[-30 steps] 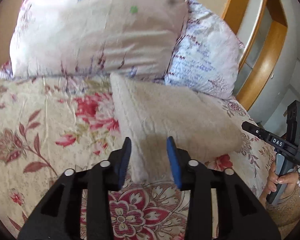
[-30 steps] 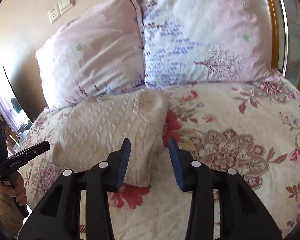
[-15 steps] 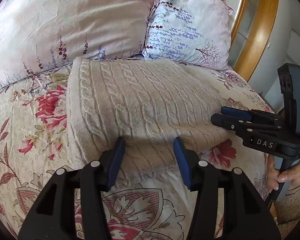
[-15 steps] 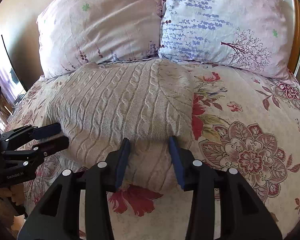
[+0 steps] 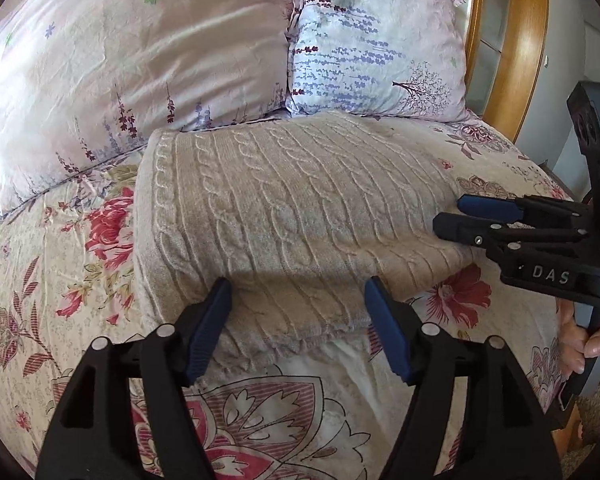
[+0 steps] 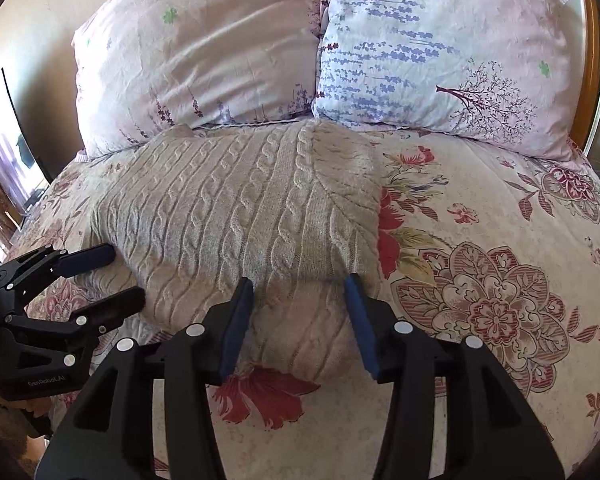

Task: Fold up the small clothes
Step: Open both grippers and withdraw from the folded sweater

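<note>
Left wrist view: a folded beige cable-knit sweater lay flat on a floral bedspread, its far edge just below two pillows, a pink pillow on the left and a pale blue pillow on the right; a wooden headboard curved behind them; the left gripper pointed down at the near edge of the sweater, its blue pads set wide on either side of that edge; its jaws had just been opening, the knit lay between them, and the pads did not press on it; the right gripper entered from the right margin, seen edge-on at the sweater's right corner, and a hand gripped its handle below. Right wrist view: the same sweater occupied the centre-left of the bedspread, a folded sleeve panel lying along its right side; the pink pillow and the pale blue pillow stood behind it; the right gripper straddled the near right edge of the garment with jaws moderately parted; they too had just been opening, with fabric between the pads but not clamped; the left gripper showed at the left margin, jaws spread apart at the sweater's left edge.
</note>
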Demonstrator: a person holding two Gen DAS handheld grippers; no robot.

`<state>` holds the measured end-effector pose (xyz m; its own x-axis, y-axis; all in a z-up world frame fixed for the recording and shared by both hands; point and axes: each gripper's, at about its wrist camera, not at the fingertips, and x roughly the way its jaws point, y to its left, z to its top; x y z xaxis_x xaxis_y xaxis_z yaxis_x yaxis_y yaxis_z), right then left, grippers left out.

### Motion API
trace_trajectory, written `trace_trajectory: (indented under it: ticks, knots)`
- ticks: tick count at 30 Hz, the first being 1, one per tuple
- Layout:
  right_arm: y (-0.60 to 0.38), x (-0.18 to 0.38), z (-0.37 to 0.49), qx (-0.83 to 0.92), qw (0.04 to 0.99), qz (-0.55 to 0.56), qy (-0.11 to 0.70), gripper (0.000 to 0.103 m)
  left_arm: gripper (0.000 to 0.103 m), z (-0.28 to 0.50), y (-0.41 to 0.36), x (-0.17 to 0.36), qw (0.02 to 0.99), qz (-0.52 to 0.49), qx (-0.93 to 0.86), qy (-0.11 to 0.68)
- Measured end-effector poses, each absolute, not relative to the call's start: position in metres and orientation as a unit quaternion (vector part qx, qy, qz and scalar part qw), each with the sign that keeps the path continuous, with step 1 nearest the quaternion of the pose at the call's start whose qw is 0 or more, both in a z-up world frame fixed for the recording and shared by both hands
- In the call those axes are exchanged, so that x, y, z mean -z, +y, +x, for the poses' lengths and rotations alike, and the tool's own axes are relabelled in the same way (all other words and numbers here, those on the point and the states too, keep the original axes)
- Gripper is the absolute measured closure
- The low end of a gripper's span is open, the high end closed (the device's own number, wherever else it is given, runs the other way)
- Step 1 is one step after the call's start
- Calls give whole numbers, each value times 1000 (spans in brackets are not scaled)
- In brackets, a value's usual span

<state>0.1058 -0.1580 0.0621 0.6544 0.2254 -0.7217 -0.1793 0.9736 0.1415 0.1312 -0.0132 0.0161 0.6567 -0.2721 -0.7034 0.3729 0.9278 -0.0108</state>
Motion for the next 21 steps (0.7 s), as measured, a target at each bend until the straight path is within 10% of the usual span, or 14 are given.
trace_trajectory:
  ticks: [3, 8, 21]
  knots:
    - [-164, -69, 97, -95, 917, 35, 385, 20, 21, 121, -13, -19, 915, 88, 159, 361]
    - [-181, -73, 88, -62, 924, 51, 374, 8, 8, 110, -7, -22, 929, 120, 97, 337]
    - [-163, -45, 67, -49, 907, 57, 413, 1, 2, 97, 39, -5, 918, 47, 27, 392]
